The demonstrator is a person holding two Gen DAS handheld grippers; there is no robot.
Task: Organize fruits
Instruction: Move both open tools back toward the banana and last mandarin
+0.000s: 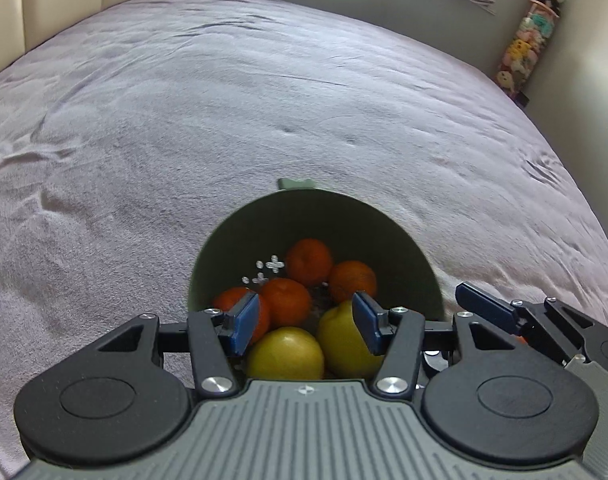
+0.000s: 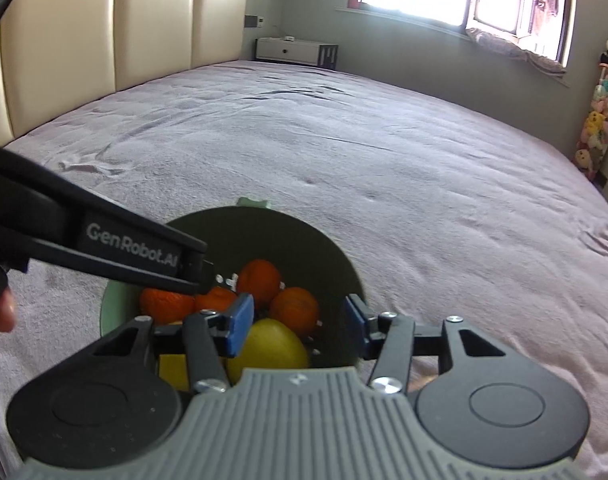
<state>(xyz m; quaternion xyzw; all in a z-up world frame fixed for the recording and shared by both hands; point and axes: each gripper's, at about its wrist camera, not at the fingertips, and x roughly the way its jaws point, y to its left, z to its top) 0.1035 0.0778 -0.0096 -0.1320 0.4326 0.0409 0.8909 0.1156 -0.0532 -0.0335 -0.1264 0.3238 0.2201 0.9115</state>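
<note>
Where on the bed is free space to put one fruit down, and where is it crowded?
The bedspread lies bare from the green bowl to the headboard and window side. The bowl is crowded with oranges and yellow fruits; both grippers hover there.

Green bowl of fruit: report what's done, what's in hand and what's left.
Done: four oranges and two yellow fruits sit in the green bowl on the bed. In hand: nothing; the left gripper and right gripper hover open over the bowl. Left: no loose fruit shows on the bed.
</note>
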